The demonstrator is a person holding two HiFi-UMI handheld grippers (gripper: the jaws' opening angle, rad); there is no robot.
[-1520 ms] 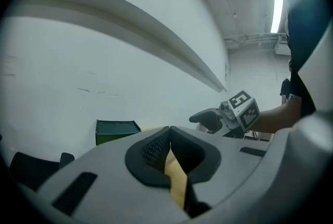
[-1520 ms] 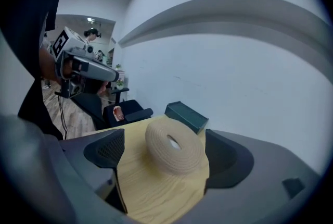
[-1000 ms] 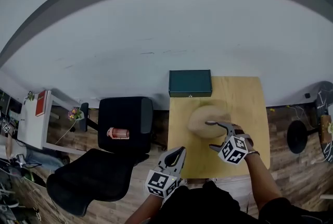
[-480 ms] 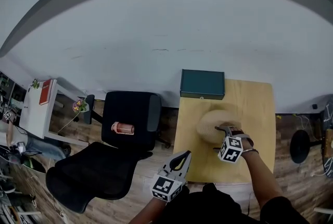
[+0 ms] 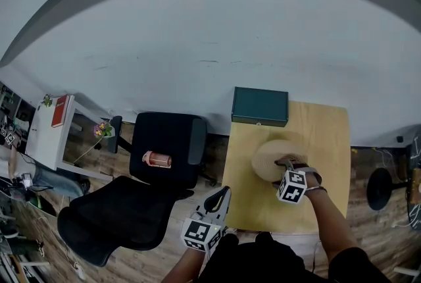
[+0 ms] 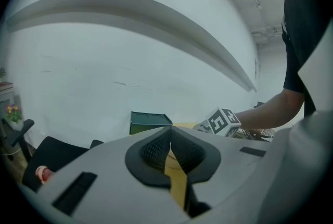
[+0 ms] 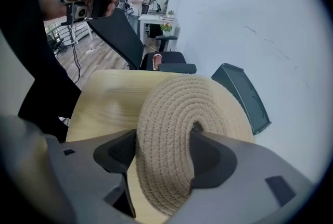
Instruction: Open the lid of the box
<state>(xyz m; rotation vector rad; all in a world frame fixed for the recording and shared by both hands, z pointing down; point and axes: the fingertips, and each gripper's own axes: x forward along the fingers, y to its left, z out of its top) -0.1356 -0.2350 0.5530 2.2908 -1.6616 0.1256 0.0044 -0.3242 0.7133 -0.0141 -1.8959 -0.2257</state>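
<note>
A round woven rope box (image 5: 276,153) with a coiled lid (image 7: 177,129) sits mid-way on the wooden table (image 5: 248,199). My right gripper (image 5: 287,164) reaches onto its near side. In the right gripper view the jaws are closing on the lid: one pad (image 7: 117,152) lies against the outer rim and the other pad (image 7: 210,158) sits by the centre of the coil, with the right gripper (image 7: 164,152) straddling that stretch of weave. My left gripper (image 5: 222,194) hangs shut and holds nothing at the table's front left corner; in its own view the left gripper (image 6: 169,137) has its pads together.
A dark green flat case (image 5: 260,106) lies closed at the table's far edge against the white wall, also seen as the green case (image 7: 242,95) and the green case (image 6: 148,121). A black office chair (image 5: 158,156) stands left of the table. A person stands far off by a desk.
My right gripper has moved forward onto the woven lid and its jaws have narrowed around it. The left gripper has drifted slightly left and down. The head view has shifted.
</note>
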